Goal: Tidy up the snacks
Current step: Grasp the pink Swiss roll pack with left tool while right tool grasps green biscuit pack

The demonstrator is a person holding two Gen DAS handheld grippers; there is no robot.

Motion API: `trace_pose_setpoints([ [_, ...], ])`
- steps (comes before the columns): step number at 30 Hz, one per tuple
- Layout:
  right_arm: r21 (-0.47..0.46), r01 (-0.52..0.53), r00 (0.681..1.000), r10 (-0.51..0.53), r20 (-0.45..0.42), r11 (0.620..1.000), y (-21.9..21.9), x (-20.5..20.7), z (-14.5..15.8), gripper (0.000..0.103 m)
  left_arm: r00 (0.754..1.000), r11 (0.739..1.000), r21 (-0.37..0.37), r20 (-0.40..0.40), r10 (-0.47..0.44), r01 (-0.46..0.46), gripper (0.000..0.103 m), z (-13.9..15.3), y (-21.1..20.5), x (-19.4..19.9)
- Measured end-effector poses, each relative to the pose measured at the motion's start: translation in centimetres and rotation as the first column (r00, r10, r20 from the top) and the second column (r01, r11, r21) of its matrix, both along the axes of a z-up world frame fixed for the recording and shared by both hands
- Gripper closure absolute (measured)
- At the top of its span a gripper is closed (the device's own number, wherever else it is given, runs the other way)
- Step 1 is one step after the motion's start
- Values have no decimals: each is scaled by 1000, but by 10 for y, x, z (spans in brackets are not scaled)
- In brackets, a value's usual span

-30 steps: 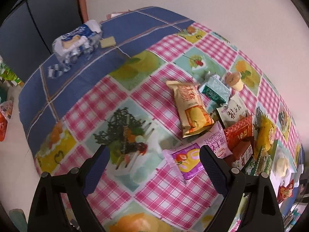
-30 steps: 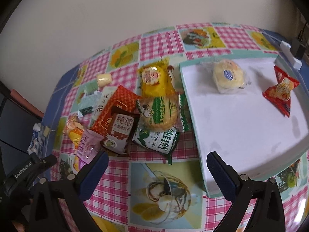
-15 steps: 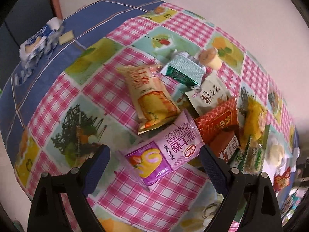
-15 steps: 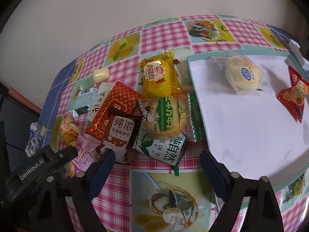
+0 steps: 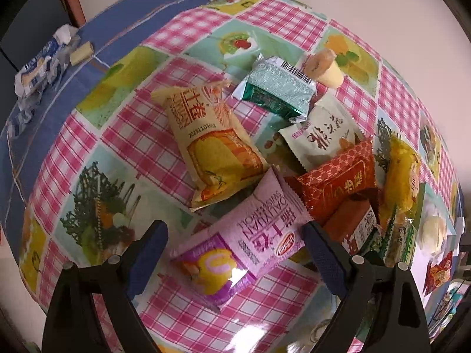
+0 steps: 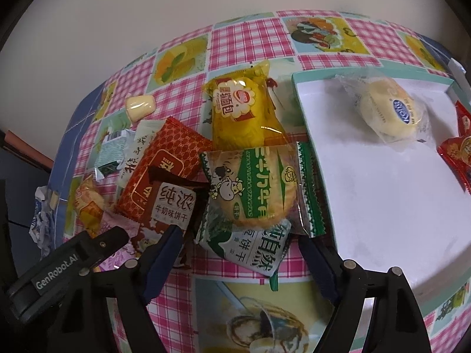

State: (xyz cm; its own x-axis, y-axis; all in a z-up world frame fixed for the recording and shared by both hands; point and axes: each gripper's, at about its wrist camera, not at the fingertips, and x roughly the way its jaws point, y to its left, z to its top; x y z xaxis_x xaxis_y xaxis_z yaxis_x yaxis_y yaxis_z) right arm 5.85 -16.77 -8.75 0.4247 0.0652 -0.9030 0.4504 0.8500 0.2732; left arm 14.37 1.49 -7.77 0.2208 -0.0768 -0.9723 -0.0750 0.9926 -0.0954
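Closing in over the last second, the wide-open left gripper [image 5: 235, 250] now straddles the pink plastic swiss-roll packet [image 5: 238, 250] on the checked tabletop [image 5: 141, 135], while the open right gripper [image 6: 241, 250] frames the green biscuit packet [image 6: 250, 250], both seemingly ready for grasping.

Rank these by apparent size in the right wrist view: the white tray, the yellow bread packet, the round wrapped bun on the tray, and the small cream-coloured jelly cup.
1. White tray, by far the largest.
2. Yellow bread packet.
3. Round wrapped bun, a little smaller than the bread packet; fisheye distortion makes that gap unsure.
4. Jelly cup, clearly the smallest.
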Motion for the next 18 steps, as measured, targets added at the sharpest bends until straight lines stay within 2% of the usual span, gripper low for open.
trace_pose_setpoints([
  [6,-39,-14,1000,14,-16,999,4,8,-5,20,997,999,-22,-67,36,-38,9,-18,5,4],
  [18,-164,-66,997,58,-56,984,24,14,-11,21,994,999,-12,-99,38,-40,9,-26,9,-9],
])
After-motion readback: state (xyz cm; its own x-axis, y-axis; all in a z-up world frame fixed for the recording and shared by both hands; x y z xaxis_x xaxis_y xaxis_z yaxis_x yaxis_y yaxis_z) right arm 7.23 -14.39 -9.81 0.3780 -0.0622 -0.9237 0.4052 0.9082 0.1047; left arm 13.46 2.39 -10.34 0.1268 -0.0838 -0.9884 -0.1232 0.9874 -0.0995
